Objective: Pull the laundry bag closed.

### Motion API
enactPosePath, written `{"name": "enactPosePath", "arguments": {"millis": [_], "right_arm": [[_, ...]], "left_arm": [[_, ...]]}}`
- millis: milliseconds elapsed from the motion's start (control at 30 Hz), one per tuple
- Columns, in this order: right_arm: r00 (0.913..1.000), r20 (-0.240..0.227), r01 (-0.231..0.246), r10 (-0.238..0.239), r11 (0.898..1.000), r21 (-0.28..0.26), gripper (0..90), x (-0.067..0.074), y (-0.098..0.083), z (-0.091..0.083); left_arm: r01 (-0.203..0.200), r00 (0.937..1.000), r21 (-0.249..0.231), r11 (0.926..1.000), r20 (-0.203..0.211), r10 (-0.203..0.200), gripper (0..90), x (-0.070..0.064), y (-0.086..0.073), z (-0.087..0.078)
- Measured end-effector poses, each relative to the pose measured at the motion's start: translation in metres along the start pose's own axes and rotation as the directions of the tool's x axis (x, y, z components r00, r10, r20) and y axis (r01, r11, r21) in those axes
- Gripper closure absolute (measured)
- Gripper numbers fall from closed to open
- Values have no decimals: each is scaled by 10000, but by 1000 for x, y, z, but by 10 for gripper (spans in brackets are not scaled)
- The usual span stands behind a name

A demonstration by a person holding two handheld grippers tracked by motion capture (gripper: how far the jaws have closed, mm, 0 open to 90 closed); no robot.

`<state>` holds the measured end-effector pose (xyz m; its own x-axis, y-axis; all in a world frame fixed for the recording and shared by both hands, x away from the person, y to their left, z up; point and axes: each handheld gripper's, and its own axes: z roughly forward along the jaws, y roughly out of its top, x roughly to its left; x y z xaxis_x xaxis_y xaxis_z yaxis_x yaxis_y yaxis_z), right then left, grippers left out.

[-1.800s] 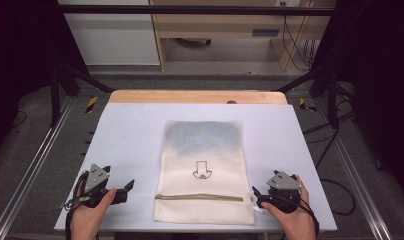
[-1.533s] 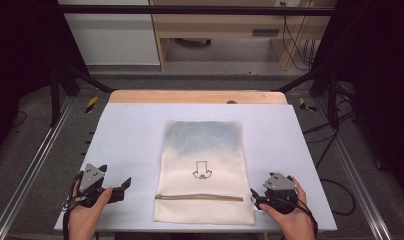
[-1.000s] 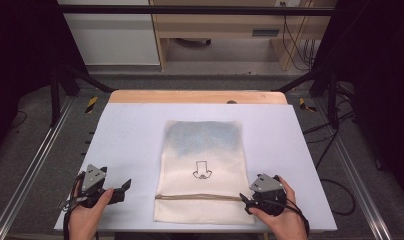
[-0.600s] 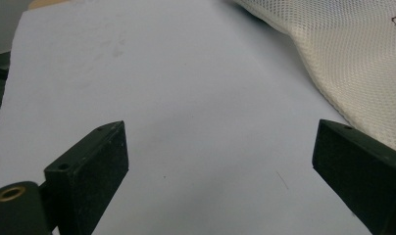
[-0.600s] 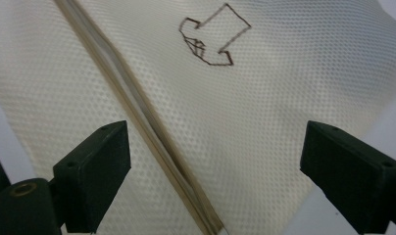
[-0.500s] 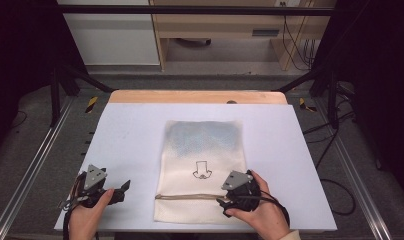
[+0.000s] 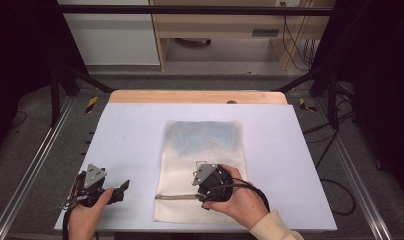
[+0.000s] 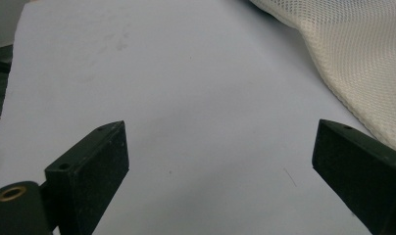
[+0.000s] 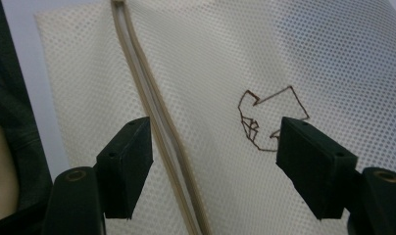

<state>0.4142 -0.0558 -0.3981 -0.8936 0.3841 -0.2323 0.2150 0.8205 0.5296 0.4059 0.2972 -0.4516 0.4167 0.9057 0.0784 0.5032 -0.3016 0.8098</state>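
My right claw (image 7: 202, 192) has just travelled from the mesh bag's (image 7: 202, 145) right edge to a spot over the bag itself, above the zipper (image 7: 175, 196) that runs across its near end. Its jaws have just been narrowing, yet in the right gripper view they stand apart with nothing pressed between them; the zipper (image 9: 152, 117) passes just inside one jaw and the small brown outline drawing (image 9: 264, 120) sits by the other. I read this as lining up to take the zipper or its pull, though I cannot make out the pull.

My left claw (image 7: 121, 186) has stayed put on the table (image 7: 130, 130) left of the bag, jaws wide apart and empty; the bag's edge (image 8: 362, 63) lies just beyond one of them.

The bag lies flat on the table, cream netting, a bluish tint showing through at the end far from the zipper. It looks thin and limp, zipper apparently closed.
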Motion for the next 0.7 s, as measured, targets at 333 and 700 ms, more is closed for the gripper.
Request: {"name": "enactPosePath", "arguments": {"millis": [333,700], "right_arm": [[9955,-801,538,-509,9979,348,412,-3,29,9],[9876,-1207,1054,-1002,9937,372,544,0,45,21]], "left_arm": [[92,9998,40,9999,-162,-92,67,3,-1,1],[36,9998,59,10000,-201,-35,71,1,0,2]]}}
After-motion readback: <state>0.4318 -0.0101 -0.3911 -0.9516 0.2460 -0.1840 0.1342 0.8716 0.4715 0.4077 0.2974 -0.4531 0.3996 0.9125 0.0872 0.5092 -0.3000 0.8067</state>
